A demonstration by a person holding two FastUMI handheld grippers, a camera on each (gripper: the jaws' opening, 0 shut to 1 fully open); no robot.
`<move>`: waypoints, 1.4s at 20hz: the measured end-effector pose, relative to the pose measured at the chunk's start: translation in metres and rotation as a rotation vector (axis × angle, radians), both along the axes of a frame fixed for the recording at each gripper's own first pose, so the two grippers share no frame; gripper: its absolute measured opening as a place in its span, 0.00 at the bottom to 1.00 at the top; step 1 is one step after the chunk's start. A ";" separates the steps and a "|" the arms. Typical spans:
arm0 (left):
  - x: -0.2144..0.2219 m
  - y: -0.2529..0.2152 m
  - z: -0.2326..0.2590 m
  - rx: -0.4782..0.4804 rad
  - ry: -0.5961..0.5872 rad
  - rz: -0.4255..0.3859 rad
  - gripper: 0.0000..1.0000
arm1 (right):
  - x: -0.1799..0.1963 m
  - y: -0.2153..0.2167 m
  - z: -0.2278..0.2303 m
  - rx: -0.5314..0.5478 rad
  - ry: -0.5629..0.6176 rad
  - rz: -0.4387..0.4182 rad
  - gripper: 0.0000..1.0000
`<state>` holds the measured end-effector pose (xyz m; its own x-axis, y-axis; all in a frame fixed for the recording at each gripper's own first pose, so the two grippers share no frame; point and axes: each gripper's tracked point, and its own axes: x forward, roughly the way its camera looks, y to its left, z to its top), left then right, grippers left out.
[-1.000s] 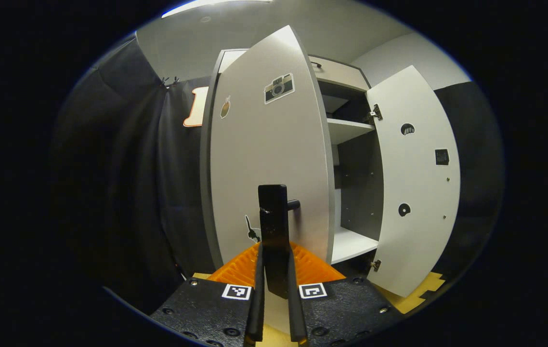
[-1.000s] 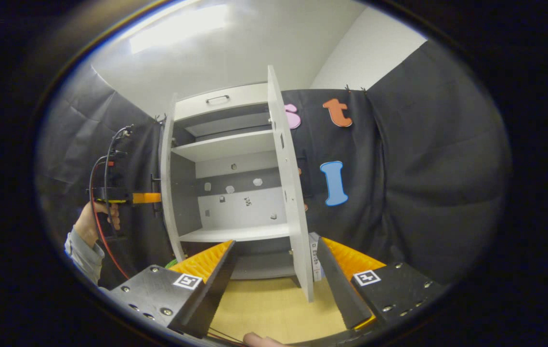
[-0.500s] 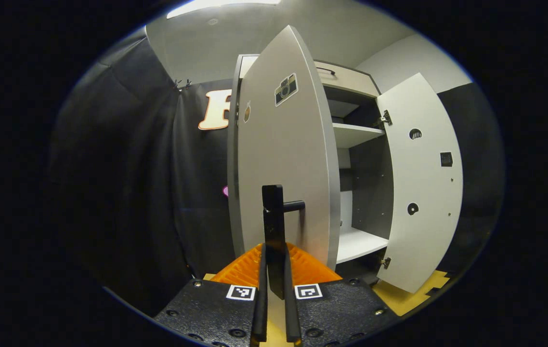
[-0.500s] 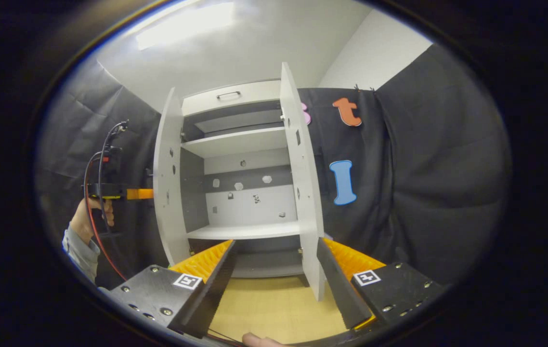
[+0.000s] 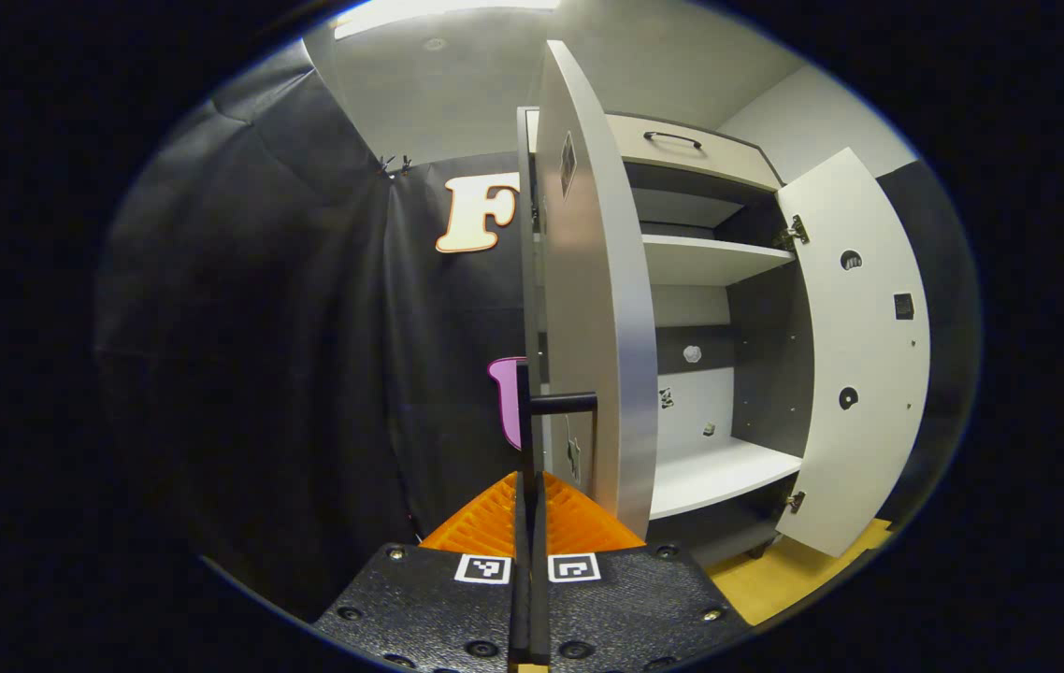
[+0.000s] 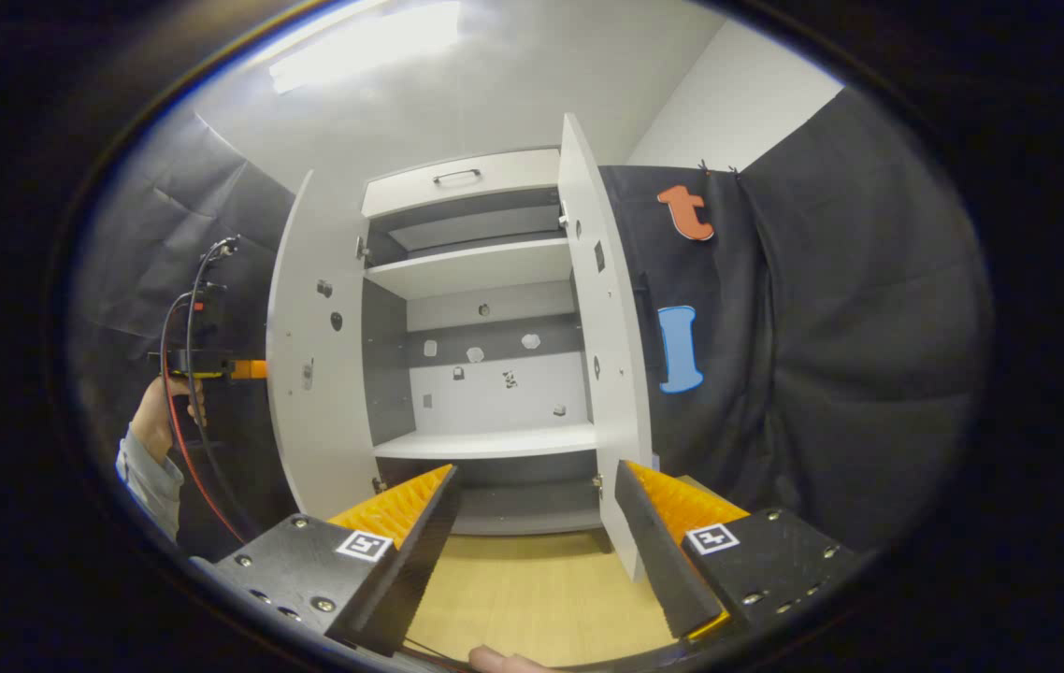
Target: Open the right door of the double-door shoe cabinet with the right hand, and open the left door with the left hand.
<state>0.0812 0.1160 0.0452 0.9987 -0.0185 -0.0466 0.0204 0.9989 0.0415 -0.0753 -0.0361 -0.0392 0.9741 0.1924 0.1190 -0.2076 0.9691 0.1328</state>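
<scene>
Left gripper view: left gripper (image 5: 528, 523) closed tight on the black bar handle (image 5: 524, 421) of the left door (image 5: 588, 308), fingers pressed together around the bar's lower end. Handle upright, long axis vertical, dead ahead of the fingers and joined to the door by a short post. Door seen almost edge-on, swung well out from the shoe cabinet (image 5: 700, 280), hinge side away and to the left. Beyond it, white shelf (image 5: 710, 257) and open interior; right door (image 5: 864, 355) standing wide at the far right. Any further swing probably an arc away from the cabinet mouth, about the hinge.

Right gripper view: right gripper (image 6: 532, 537) spread wide, holding nothing, low over the wooden floor (image 6: 523, 598). Right door (image 6: 611, 346) just ahead, above the right-hand finger, clear of it and fully swung out. Left door (image 6: 312, 365) open on the far side, with the other gripper (image 6: 214, 365) and a hand (image 6: 163, 416) beside it, plainly the nearer hand for that door. Both doors open, task judged nearly finished.
</scene>
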 end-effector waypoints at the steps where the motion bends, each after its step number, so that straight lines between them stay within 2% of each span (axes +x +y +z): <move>1: -0.002 -0.004 0.002 -0.025 -0.009 -0.038 0.00 | 0.001 0.000 0.000 -0.002 0.000 0.006 0.98; 2: -0.002 -0.006 0.001 -0.028 -0.007 -0.059 0.01 | 0.001 0.001 0.000 -0.003 0.000 0.011 0.98; 3: -0.002 -0.004 -0.002 -0.016 -0.001 -0.065 0.00 | 0.001 0.002 -0.001 -0.004 0.003 0.015 0.94; 4: -0.001 -0.003 -0.001 -0.010 -0.008 -0.067 0.00 | 0.000 0.002 -0.001 -0.006 0.006 0.018 0.94; 5: 0.000 -0.002 -0.002 -0.010 0.000 -0.056 0.01 | 0.000 0.002 -0.002 -0.009 0.008 0.023 0.98; 6: -0.001 -0.002 -0.001 -0.017 -0.002 -0.054 0.01 | 0.000 0.002 -0.002 -0.013 0.010 0.028 0.94; 7: -0.001 -0.003 0.000 -0.021 -0.004 -0.053 0.01 | 0.000 0.003 -0.002 -0.018 0.013 0.033 0.94; 8: -0.002 -0.003 -0.002 -0.019 0.001 -0.053 0.00 | -0.001 0.002 -0.002 -0.022 0.013 0.037 0.98; 11: -0.006 -0.005 -0.008 -0.033 0.030 -0.046 0.01 | -0.003 0.003 -0.002 -0.021 0.011 0.045 0.98; 12: -0.011 -0.008 -0.007 -0.040 0.023 -0.052 0.04 | -0.004 0.004 -0.001 -0.020 0.009 0.050 0.94; 14: -0.017 -0.005 -0.003 -0.019 -0.003 -0.035 0.10 | -0.004 0.003 0.001 -0.017 0.005 0.054 0.94; 16: -0.029 -0.004 0.007 -0.047 -0.030 -0.008 0.19 | -0.005 0.004 0.000 -0.016 0.007 0.059 0.94; 17: -0.036 -0.004 0.007 -0.067 -0.032 0.009 0.30 | -0.005 0.004 0.000 -0.016 0.010 0.060 0.94; 18: -0.042 -0.004 0.007 -0.068 -0.030 0.022 0.36 | -0.006 0.004 0.000 -0.016 0.010 0.061 0.94; 19: -0.047 -0.002 0.008 -0.060 -0.038 0.035 0.58 | -0.005 0.003 0.000 -0.016 0.009 0.061 0.98; 20: -0.052 -0.004 0.011 -0.058 -0.045 0.040 0.53 | -0.005 0.003 0.000 -0.016 0.007 0.061 0.98; 21: -0.058 -0.010 0.013 -0.058 -0.047 0.035 0.57 | -0.006 0.003 0.001 -0.015 0.004 0.061 0.98; 22: -0.064 -0.015 0.013 -0.061 -0.045 0.028 0.53 | -0.007 0.004 0.001 -0.016 0.002 0.062 0.98; 23: -0.068 -0.019 0.013 -0.062 -0.042 0.023 0.64 | -0.007 0.004 0.002 -0.018 -0.002 0.063 0.98; 24: -0.073 -0.024 0.013 -0.063 -0.043 0.023 0.66 | -0.008 0.004 0.003 -0.021 -0.004 0.063 0.94; 25: -0.078 -0.034 0.012 -0.060 -0.041 0.011 0.71 | -0.007 0.004 0.002 -0.023 -0.006 0.062 0.94; 28: -0.093 -0.061 0.004 -0.026 -0.015 -0.020 0.75 | -0.008 0.004 0.003 -0.027 -0.009 0.065 0.94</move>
<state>-0.0115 0.0554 0.0490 0.9987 -0.0398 -0.0308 0.0403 0.9991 0.0158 -0.0836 -0.0319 -0.0365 0.9582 0.2588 0.1218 -0.2717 0.9567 0.1048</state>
